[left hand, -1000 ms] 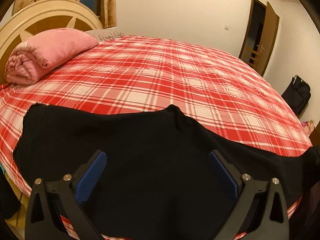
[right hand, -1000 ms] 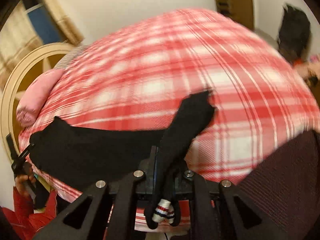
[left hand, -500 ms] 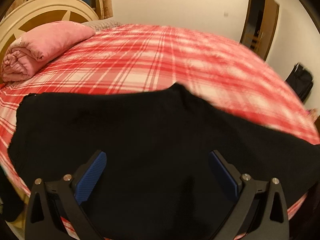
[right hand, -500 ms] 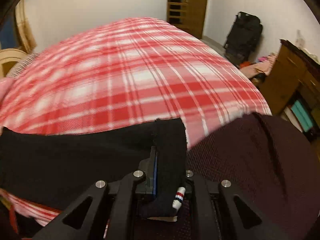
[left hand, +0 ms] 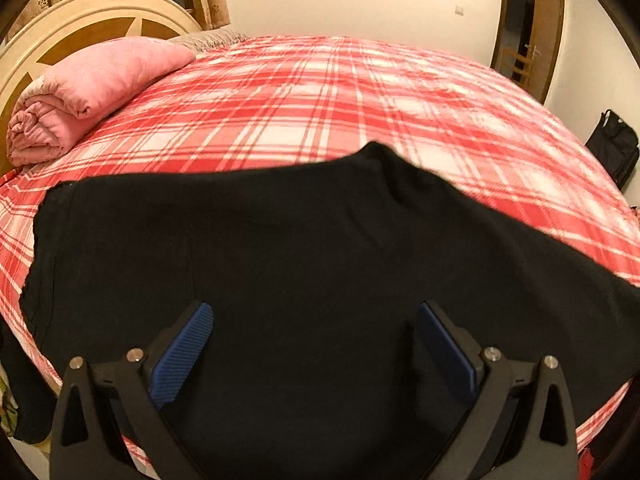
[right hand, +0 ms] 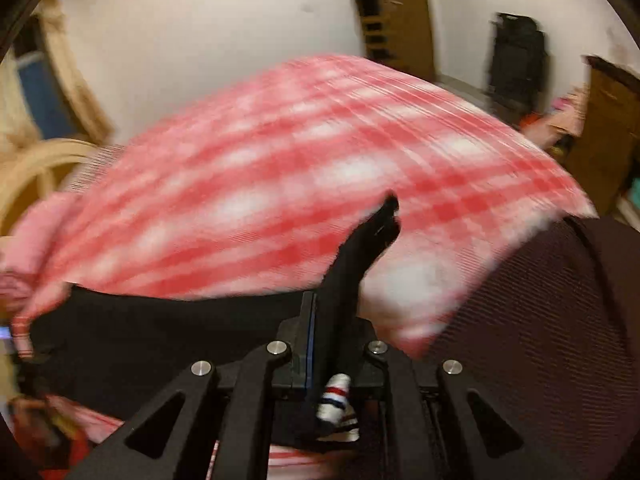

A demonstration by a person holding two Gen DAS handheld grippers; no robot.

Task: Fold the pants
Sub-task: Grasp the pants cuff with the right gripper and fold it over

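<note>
Black pants [left hand: 288,264] lie spread across the near part of the bed with the red plaid sheet [left hand: 340,96]. My left gripper [left hand: 314,344] is open, its blue pads [left hand: 182,348] wide apart just above the black fabric, holding nothing. My right gripper [right hand: 330,320] is shut on a leg end of the pants [right hand: 360,248], which sticks up from the jaws; a white cuff with red and blue stripes [right hand: 336,396] hangs below them. The rest of the pants [right hand: 160,332] stretch to the left. The right wrist view is blurred.
A rolled pink blanket [left hand: 92,92] lies at the far left by the round headboard [left hand: 80,28]. A dark maroon mesh surface [right hand: 552,344] is at the right. A black bag [left hand: 612,152] stands on the floor by the wall, near a doorway [left hand: 528,28].
My right gripper has swung with the leg end, its view turning back to the left and blurring. The pants have shifted slightly under the open left gripper.
</note>
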